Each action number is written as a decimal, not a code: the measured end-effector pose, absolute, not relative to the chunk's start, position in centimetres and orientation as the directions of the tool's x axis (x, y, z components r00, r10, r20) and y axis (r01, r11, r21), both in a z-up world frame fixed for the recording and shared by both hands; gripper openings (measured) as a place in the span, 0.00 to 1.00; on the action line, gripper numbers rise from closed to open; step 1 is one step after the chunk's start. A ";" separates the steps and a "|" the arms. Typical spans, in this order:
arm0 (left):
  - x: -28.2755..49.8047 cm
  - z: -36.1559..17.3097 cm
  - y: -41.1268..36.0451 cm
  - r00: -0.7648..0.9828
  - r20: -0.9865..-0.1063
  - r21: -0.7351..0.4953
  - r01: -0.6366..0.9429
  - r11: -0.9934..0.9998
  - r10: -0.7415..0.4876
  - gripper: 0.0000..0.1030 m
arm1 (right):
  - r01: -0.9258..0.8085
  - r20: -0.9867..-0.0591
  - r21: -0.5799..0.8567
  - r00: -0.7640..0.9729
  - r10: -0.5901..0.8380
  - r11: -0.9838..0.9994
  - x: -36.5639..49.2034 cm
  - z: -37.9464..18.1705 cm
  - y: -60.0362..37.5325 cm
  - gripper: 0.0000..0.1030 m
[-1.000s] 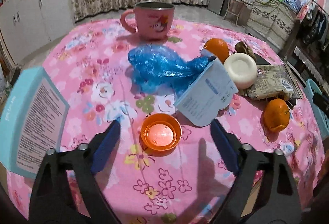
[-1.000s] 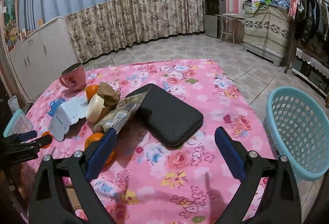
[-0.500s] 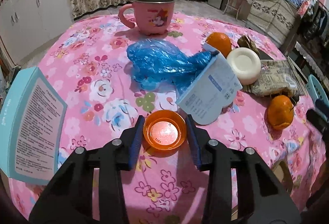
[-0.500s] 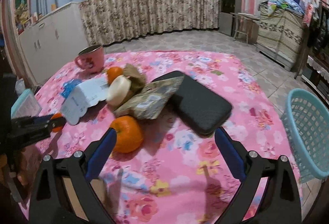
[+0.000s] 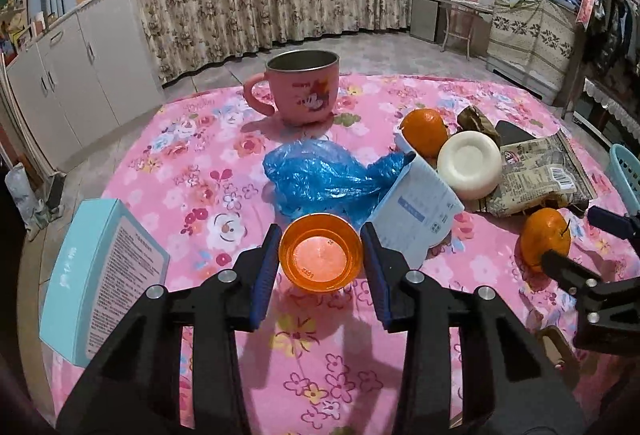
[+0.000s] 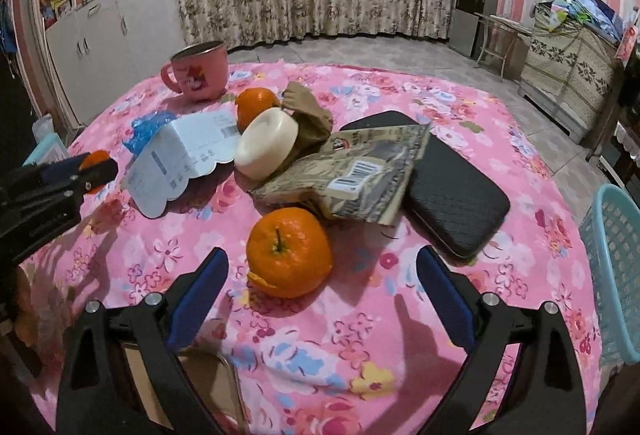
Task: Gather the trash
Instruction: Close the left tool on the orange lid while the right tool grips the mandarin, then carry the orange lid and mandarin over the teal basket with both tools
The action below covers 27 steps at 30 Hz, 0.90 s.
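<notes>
- The left tool (image 5: 320,255) is clamping the small orange plastic cup (image 5: 320,253) by its sides, just in front of the blue plastic bag (image 5: 320,179).
- The right tool (image 6: 322,283) is closing, its pads not yet touching the peeled-looking orange (image 6: 289,251) between them.
- Landmark: the orange is lying just before the snack wrapper (image 6: 352,175); the teal basket (image 6: 612,271) is standing well right of it.
- The carrier is best keeping the cup level and squeezing the orange gently.

Left tongs (image 5: 320,259) seemingly clamped, angled downward; right tongs (image 6: 322,291) wide, closing.
</notes>
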State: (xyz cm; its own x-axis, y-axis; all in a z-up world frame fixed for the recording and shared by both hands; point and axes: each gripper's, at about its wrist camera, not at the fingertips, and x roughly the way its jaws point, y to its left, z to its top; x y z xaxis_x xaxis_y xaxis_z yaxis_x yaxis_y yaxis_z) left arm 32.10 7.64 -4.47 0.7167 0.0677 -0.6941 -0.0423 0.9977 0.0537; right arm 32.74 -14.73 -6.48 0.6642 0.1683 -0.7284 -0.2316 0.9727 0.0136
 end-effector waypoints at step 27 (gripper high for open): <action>32.3 1.3 -6.3 0.796 -0.594 0.035 0.168 0.985 -0.115 0.38 | -0.062 -0.577 0.198 0.799 0.167 0.978 30.9 0.8 -32.3 0.41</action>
State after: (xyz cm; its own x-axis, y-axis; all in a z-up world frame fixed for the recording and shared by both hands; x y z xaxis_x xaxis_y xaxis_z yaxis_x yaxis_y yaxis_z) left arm 32.35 -6.27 1.29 0.7960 -0.1147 -0.5943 0.1682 0.9851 0.0352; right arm 30.93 -32.27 0.76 0.7993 0.1669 -0.5773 -0.0616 0.9784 0.1975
